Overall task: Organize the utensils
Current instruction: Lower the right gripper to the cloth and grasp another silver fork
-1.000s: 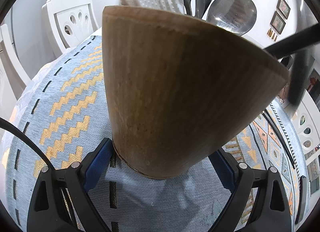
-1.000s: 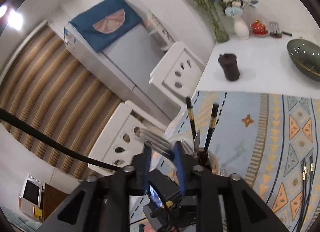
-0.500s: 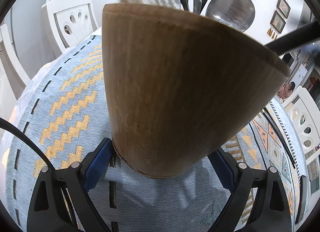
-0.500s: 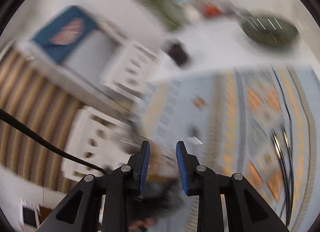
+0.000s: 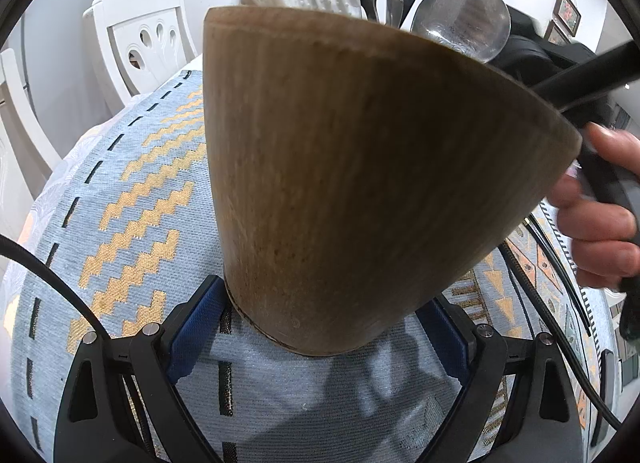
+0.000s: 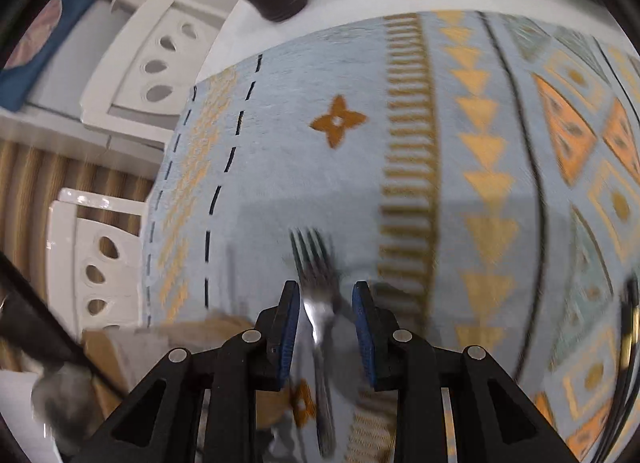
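Left tongs [image 5: 320, 327] clamp wooden holder [image 5: 360, 183]; right tongs [image 6: 326, 327] gape astride fork [image 6: 316, 303]; risk: blurred descent skids fork.

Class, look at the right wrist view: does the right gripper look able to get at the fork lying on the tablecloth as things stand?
Probably yes. The fork lies on the tablecloth between the right gripper's open pads, with nothing over it. The blur hides whether they touch it.

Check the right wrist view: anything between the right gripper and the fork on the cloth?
Nothing visible. The fork lies on the patterned cloth with its neck already between the right gripper's blue pads, which stand apart from it on both sides. The frame is motion-blurred, so fine contact is unclear.
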A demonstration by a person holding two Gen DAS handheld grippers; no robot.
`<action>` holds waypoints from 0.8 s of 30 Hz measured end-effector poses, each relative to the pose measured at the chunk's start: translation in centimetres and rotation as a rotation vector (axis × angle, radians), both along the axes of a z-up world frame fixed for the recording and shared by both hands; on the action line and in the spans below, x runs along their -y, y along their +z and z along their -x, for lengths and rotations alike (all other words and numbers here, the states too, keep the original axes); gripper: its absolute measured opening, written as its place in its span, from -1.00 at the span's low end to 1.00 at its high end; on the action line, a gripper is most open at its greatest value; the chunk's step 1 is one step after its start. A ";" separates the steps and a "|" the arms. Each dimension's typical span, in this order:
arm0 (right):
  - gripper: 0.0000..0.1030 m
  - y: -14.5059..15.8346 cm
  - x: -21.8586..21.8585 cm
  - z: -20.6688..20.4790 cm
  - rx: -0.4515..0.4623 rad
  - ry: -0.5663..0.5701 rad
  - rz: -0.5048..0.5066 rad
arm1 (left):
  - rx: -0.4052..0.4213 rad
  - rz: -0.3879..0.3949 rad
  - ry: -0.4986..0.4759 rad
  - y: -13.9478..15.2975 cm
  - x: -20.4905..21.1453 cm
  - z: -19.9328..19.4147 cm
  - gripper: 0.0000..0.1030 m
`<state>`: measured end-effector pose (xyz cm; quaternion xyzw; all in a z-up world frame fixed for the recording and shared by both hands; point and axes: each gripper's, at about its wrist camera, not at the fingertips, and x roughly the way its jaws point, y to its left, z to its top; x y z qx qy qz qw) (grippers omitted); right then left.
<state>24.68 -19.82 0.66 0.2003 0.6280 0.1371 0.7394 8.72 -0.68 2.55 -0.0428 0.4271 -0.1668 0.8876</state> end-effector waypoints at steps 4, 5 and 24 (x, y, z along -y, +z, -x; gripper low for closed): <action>-0.18 -0.2 -2.1 -0.5 0.044 0.063 0.090 | -0.003 0.002 0.001 -0.1 -0.2 -0.1 0.81; -0.21 -0.1 -2.6 -0.4 0.063 0.074 0.125 | -0.004 0.003 0.001 -0.1 -0.2 -0.2 0.81; -0.59 1.5 5.2 11.8 0.034 0.054 0.359 | -0.007 0.000 0.001 0.0 0.2 -0.4 0.82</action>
